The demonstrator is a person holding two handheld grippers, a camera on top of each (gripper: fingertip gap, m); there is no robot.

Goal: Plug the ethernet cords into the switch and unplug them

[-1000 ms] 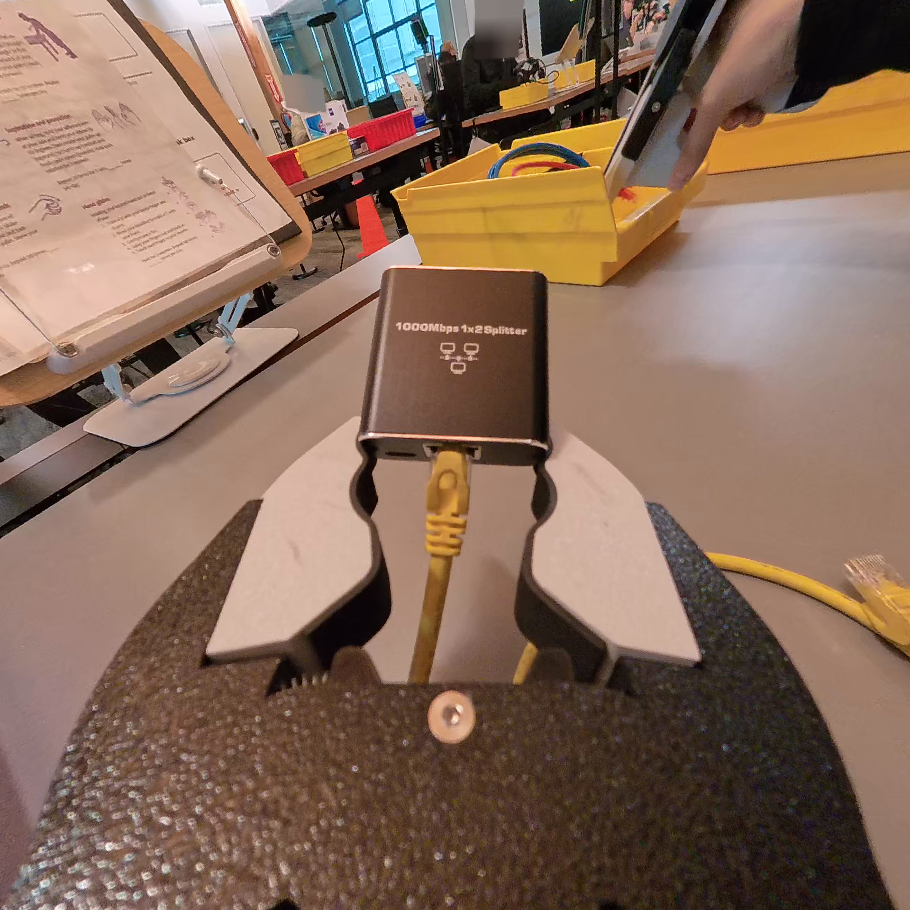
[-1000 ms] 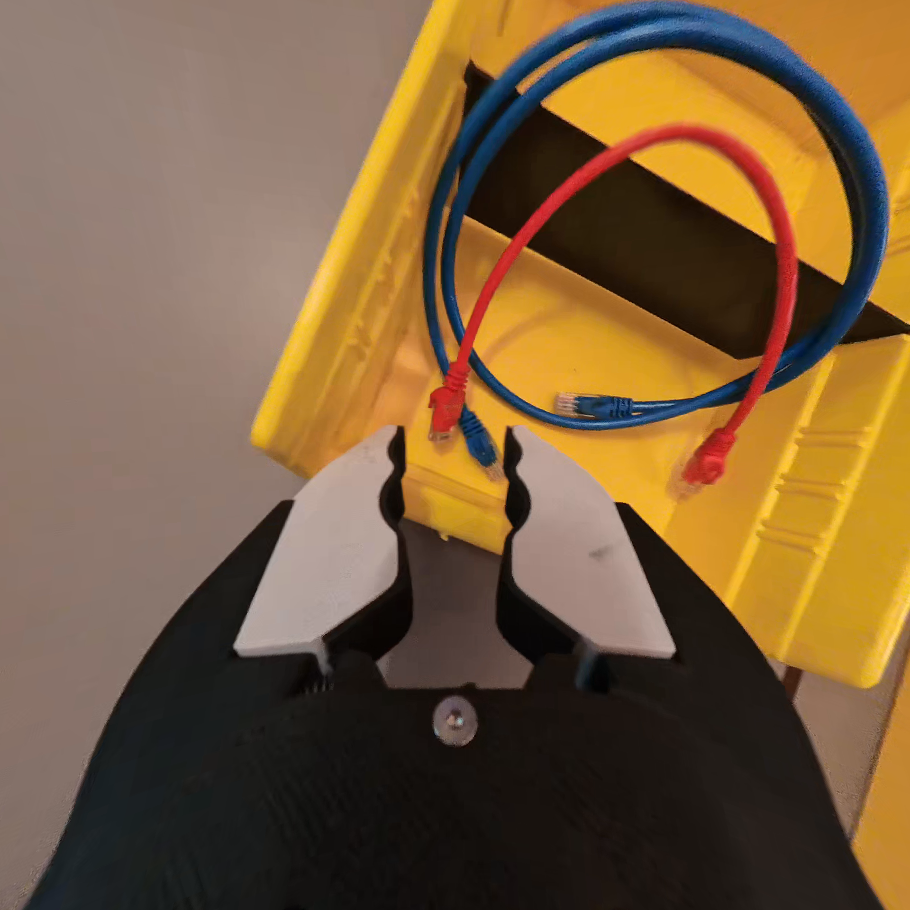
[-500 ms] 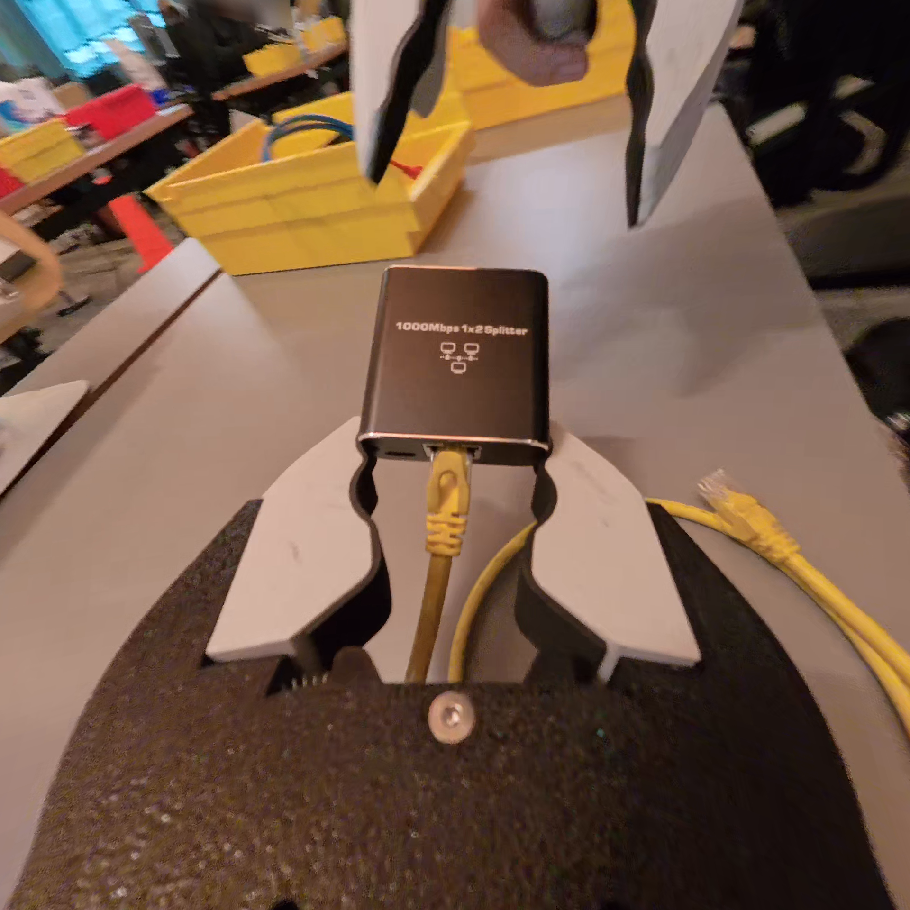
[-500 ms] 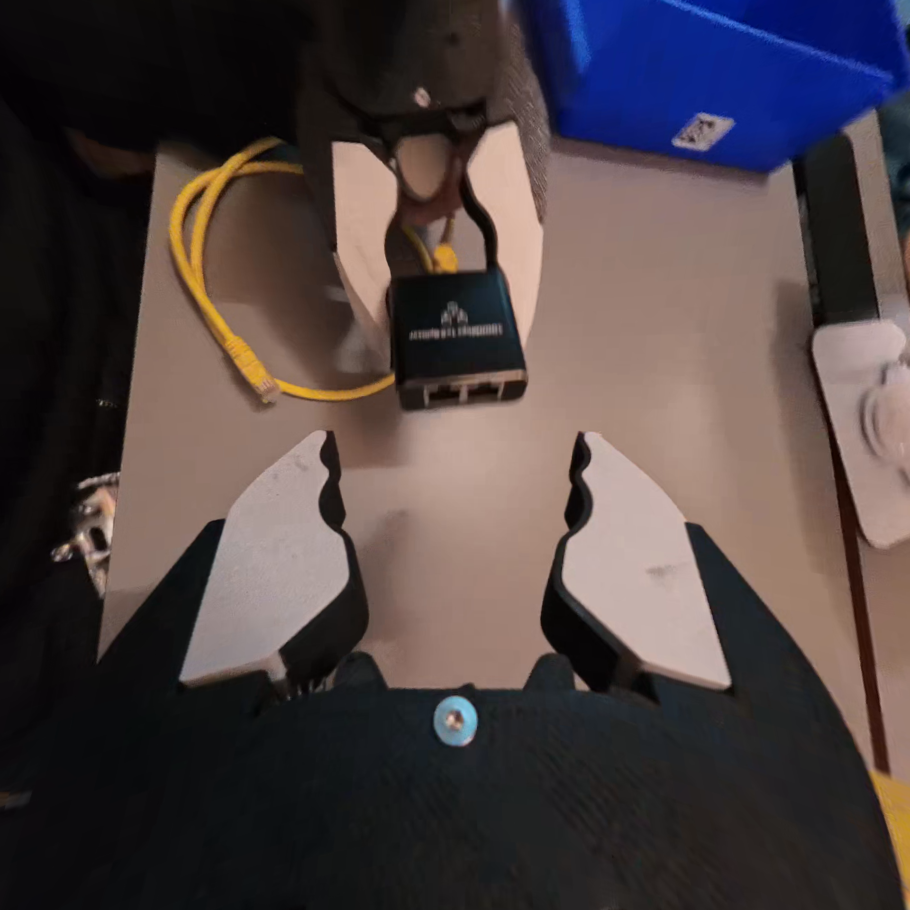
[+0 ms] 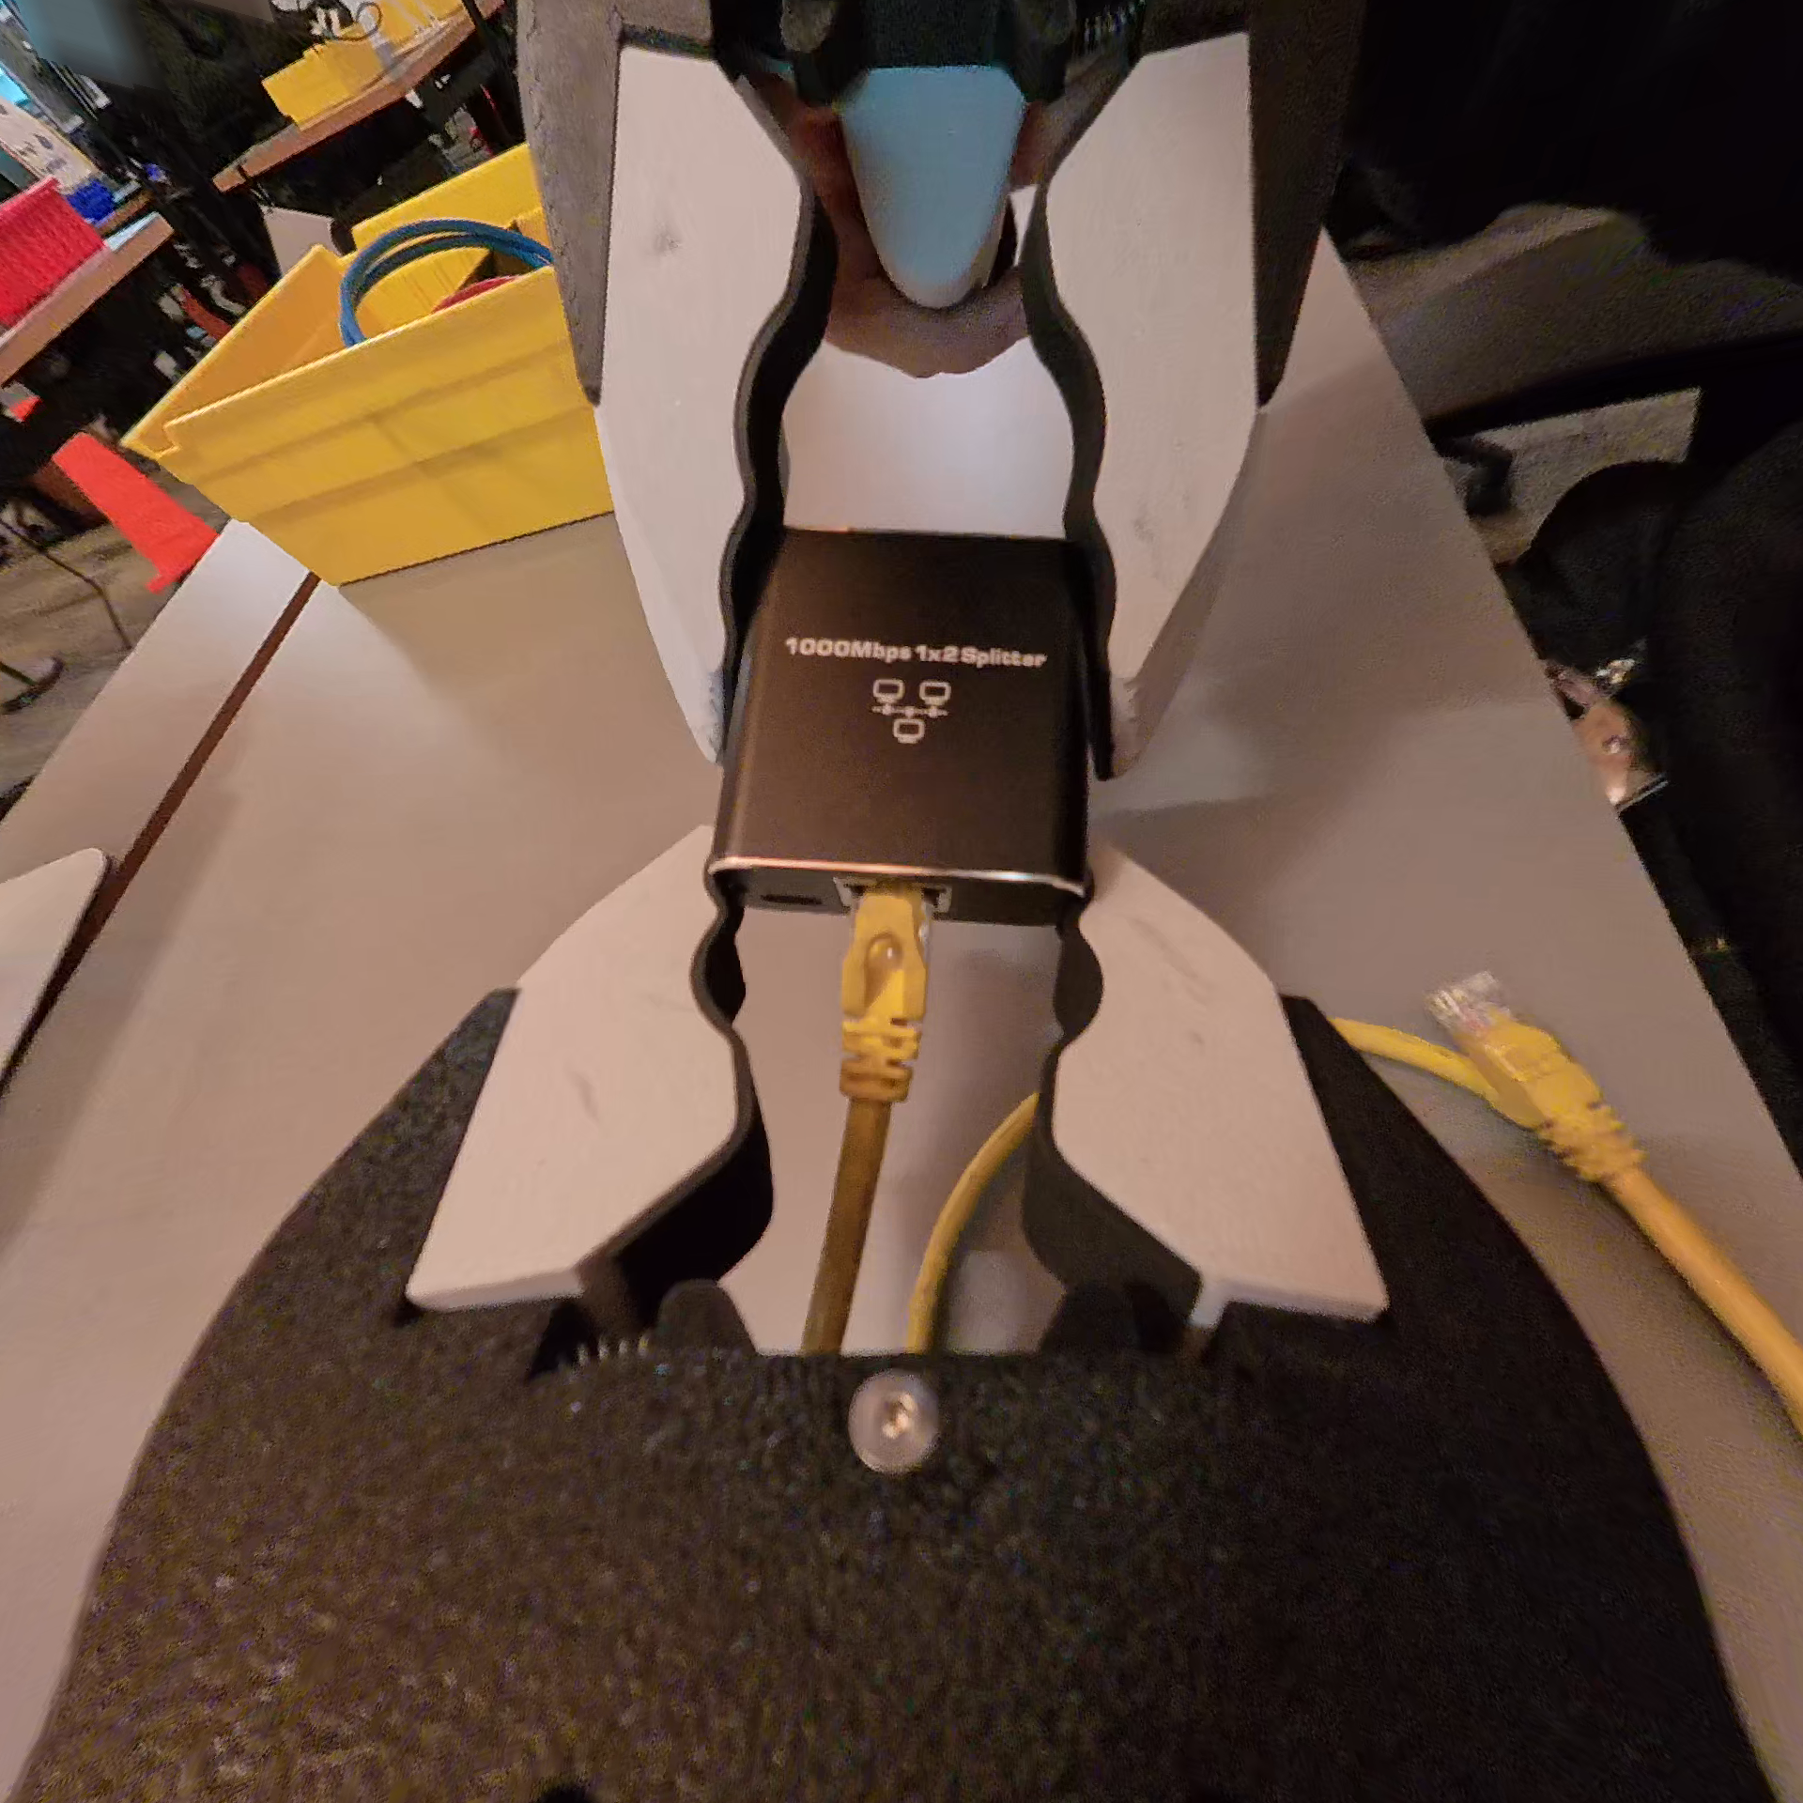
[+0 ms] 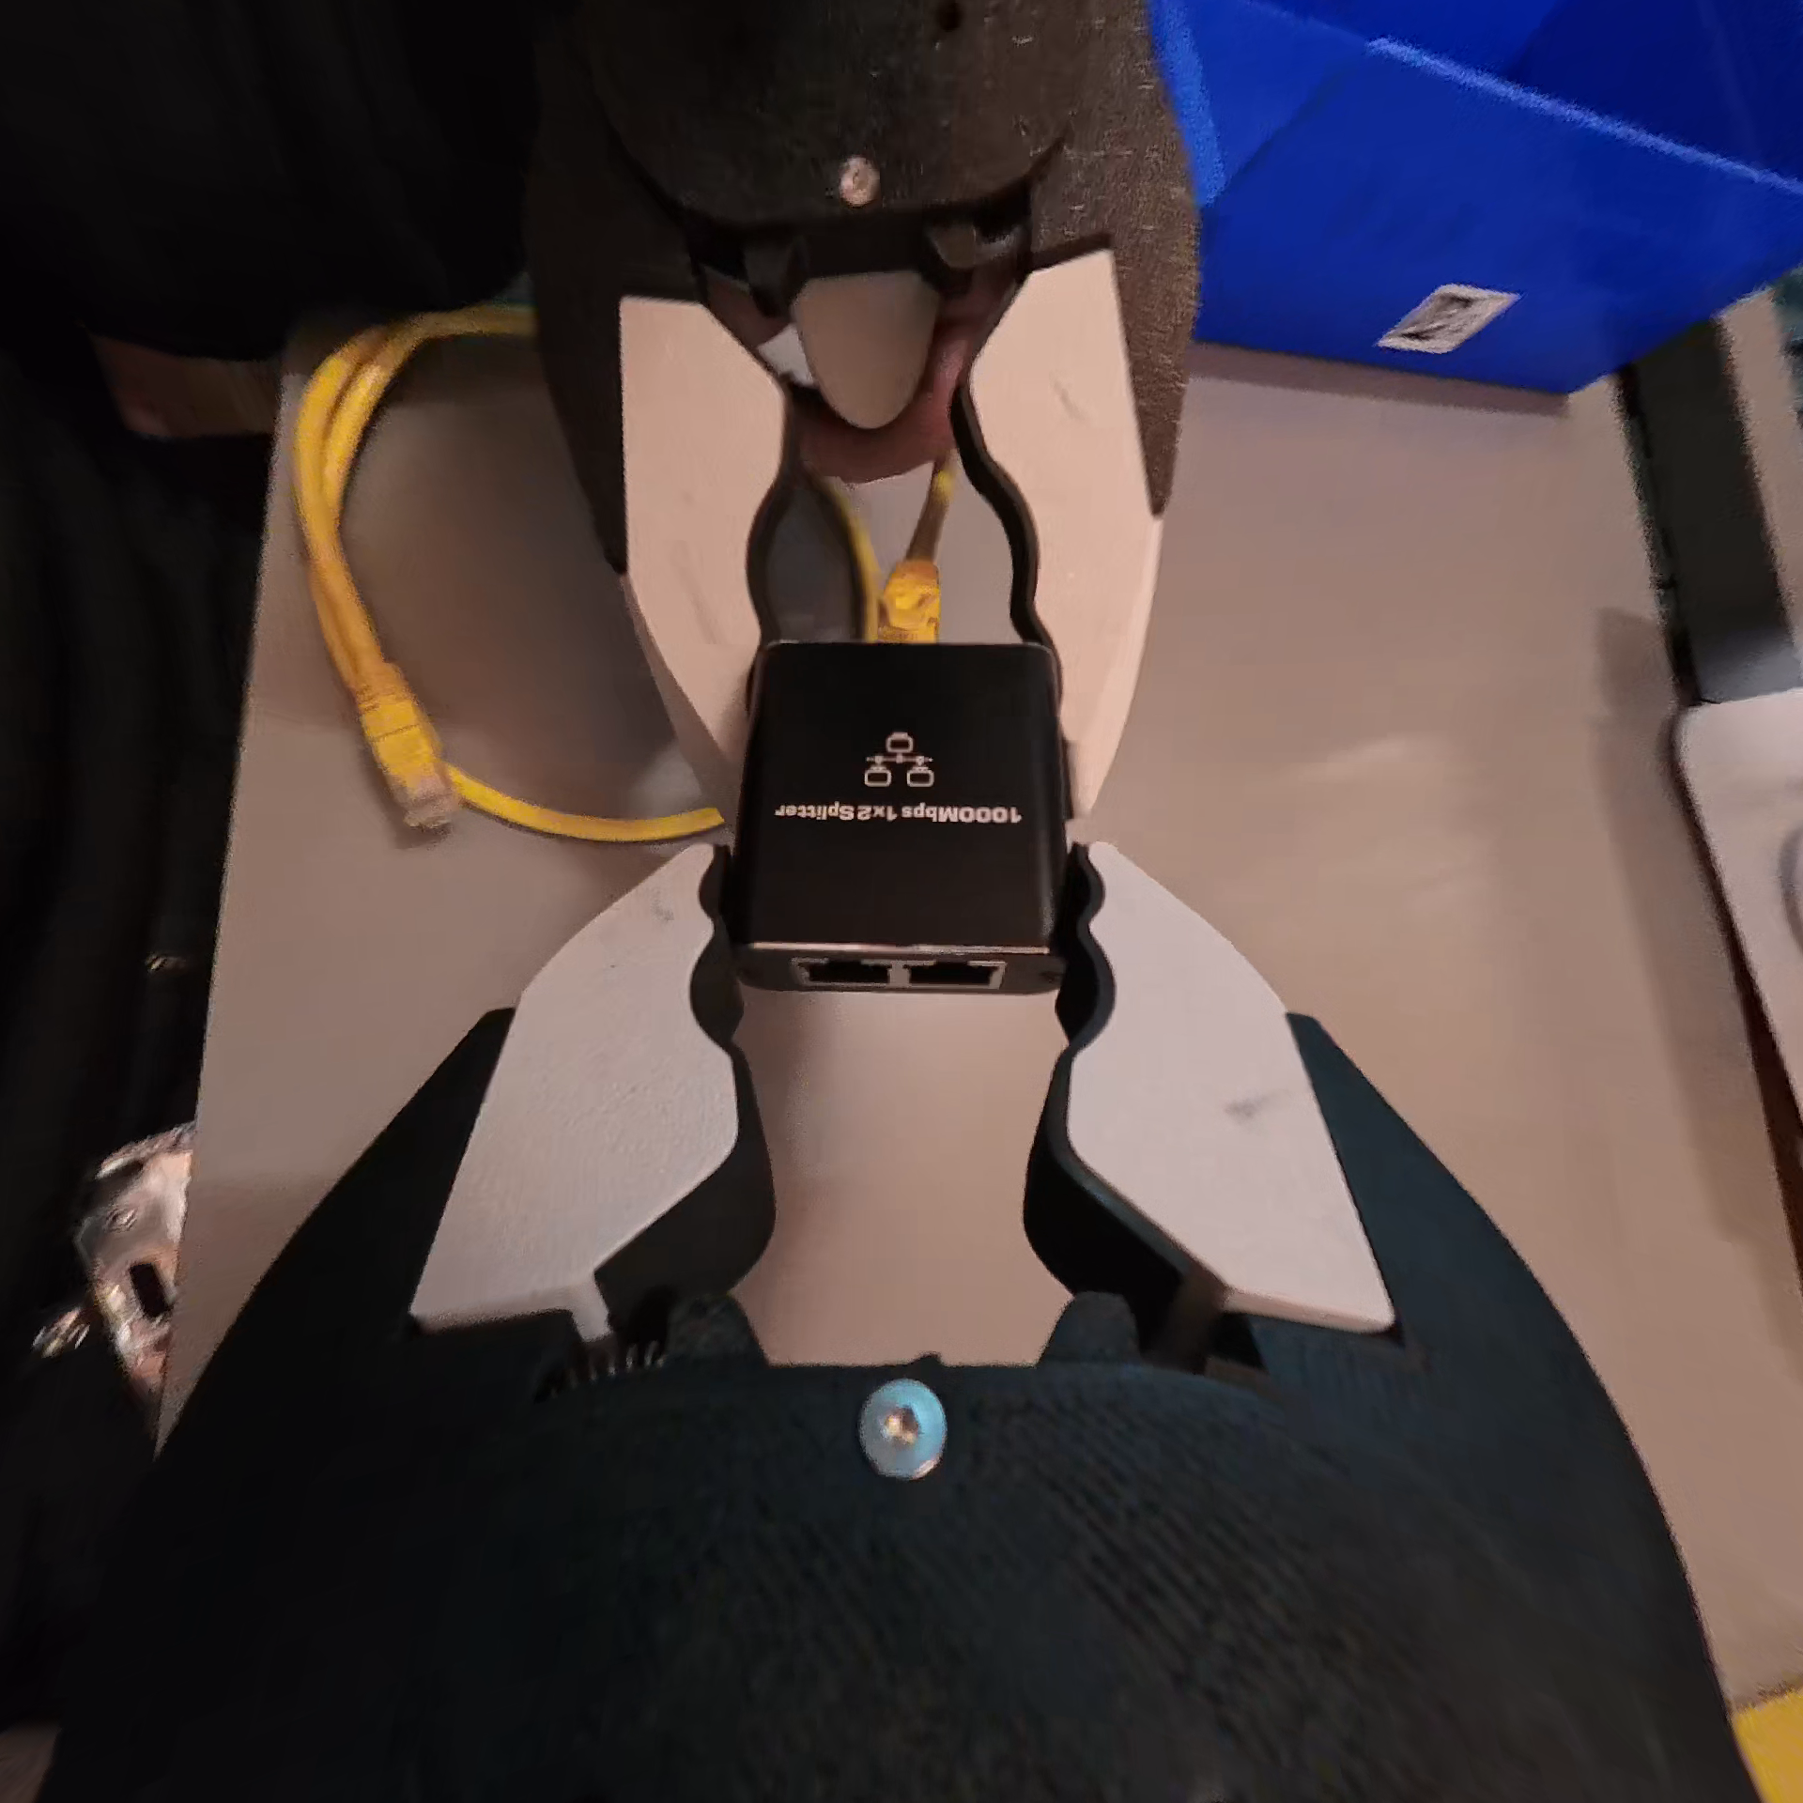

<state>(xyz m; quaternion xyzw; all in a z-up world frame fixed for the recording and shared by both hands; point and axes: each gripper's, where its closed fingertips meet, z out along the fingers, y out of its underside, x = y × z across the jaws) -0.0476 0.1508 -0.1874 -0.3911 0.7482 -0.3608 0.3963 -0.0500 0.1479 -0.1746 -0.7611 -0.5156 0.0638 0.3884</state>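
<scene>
Left wrist view: your left hand-held gripper (image 5: 896, 902) is clamped on the near end of the black splitter box (image 5: 907, 717), one fingertip against each side wall. The box sits flat on the grey worktop (image 5: 410, 781). A yellow ethernet cord (image 5: 878, 1015) is plugged into the box's near face, and its cable runs back between your fingers. The cord's free plug (image 5: 1493, 1044) lies on the worktop to the right of the box, unplugged. Beyond the box, your right hand-held gripper (image 5: 912, 741) reaches in from the far side, its fingers flanking the box's far half. A yellow bin (image 5: 390, 439) holding a blue cable (image 5: 429, 244) stands to the far left of the box.

Right wrist view: your right hand-held gripper (image 6: 898, 912) closes on the box (image 6: 898, 800) at the end with two empty ports (image 6: 898, 973), fingertips touching both sides. The left hand-held gripper (image 6: 902, 673) holds the opposite end, where the plugged connector (image 6: 912, 600) enters. The free plug (image 6: 405, 751) lies left of the box. A blue bin (image 6: 1463, 195) stands beyond the box, to the right.
</scene>
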